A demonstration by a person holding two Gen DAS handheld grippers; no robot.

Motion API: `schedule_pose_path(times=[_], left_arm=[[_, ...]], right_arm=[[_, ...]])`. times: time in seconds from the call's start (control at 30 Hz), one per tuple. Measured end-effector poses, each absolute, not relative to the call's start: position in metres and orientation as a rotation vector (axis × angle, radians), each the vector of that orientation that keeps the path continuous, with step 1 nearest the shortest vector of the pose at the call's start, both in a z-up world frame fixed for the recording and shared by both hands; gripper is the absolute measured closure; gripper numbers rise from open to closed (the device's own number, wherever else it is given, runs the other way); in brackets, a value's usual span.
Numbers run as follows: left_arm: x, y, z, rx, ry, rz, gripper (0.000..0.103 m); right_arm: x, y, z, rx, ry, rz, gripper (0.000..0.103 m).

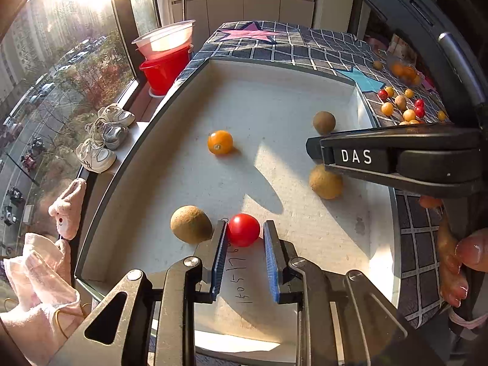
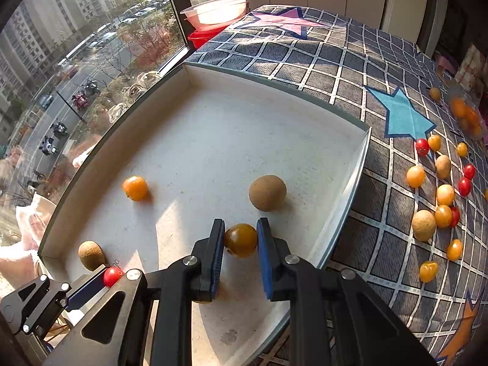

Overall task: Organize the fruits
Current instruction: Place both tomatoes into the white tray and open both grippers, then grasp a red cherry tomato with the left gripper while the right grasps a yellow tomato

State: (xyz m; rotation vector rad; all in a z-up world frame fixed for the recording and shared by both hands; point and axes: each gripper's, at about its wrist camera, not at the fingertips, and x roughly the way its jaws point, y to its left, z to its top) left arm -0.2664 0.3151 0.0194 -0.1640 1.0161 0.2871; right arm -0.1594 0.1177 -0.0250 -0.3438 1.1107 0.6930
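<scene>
A shallow white tray [image 1: 274, 70] [image 2: 357, 164] lies on the checked cloth. My left gripper [image 1: 244, 231] is shut on a red cherry tomato [image 1: 243, 229] just above the tray floor; it also shows in the right wrist view [image 2: 112, 276]. My right gripper [image 2: 240, 238] is shut on a yellow-brown round fruit [image 2: 241, 240], low over the tray; its body shows in the left wrist view [image 1: 396, 158]. In the tray lie an orange fruit [image 1: 220, 142] [image 2: 134, 188] and brown round fruits [image 1: 191, 224] [image 1: 324, 122] [image 2: 267, 193] [image 2: 91, 255].
Several loose orange, red and brown fruits [image 2: 439, 195] [image 1: 402, 106] lie on the cloth to the tray's right. A clear bowl on a red tub [image 1: 166, 58] stands at the window sill behind the tray. Shoes [image 1: 103, 140] lie on the ledge to the left.
</scene>
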Motion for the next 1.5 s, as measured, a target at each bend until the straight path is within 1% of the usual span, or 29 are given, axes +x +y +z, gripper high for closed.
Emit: schedule_pose_path(times=[0.03,0.07,0.13,0.17,0.27,0.33,0.4,0.6,0.77,1.17,1.37,1.5], left_arm=[[-0.266,0.314,0.019,-0.167,1.019,0.286,0.047],[-0.267,0.314,0.019,-0.172,1.018,0.289,0.041],[-0.267,0.314,0.018,-0.175,1.017,0.291,0.04],[-0.267,0.315,0.018,-0.177,1.022,0.292,0.04],[-0.268,0.315,0.018,-0.174,1.028,0.297,0.04],[-0.268,0.316,0.019,-0.184,1.03,0.293,0.04],[-0.268,0.315,0.021,-0.192,1.031,0.289,0.04],[-0.267,0.307,0.028,-0.177,1.021,0.278,0.04],[-0.263,0.292,0.04,-0.153,0.998,0.256,0.04],[-0.244,0.227,0.067,-0.083,0.958,0.129,0.04],[-0.233,0.183,0.064,-0.007,0.972,0.061,0.04],[-0.224,0.159,0.052,0.059,0.985,0.036,0.04]], right_arm=[[-0.159,0.118,-0.025,-0.343,1.114,0.696,0.078],[-0.158,0.117,-0.024,-0.335,1.12,0.701,0.077],[-0.156,0.115,-0.023,-0.312,1.133,0.706,0.069],[-0.155,0.114,-0.021,-0.305,1.13,0.706,0.067],[-0.154,0.11,-0.014,-0.279,1.114,0.707,0.053],[-0.154,0.105,-0.006,-0.245,1.1,0.714,0.031],[-0.155,0.098,0.003,-0.213,1.077,0.717,0.023],[-0.156,0.062,0.022,-0.156,1.038,0.686,0.023],[-0.151,0.019,0.026,-0.121,1.029,0.634,0.023],[-0.137,-0.103,0.012,-0.068,1.039,0.424,0.023],[-0.133,-0.136,0.0,-0.041,1.057,0.382,0.023],[-0.133,-0.143,-0.008,-0.042,1.063,0.379,0.023]])
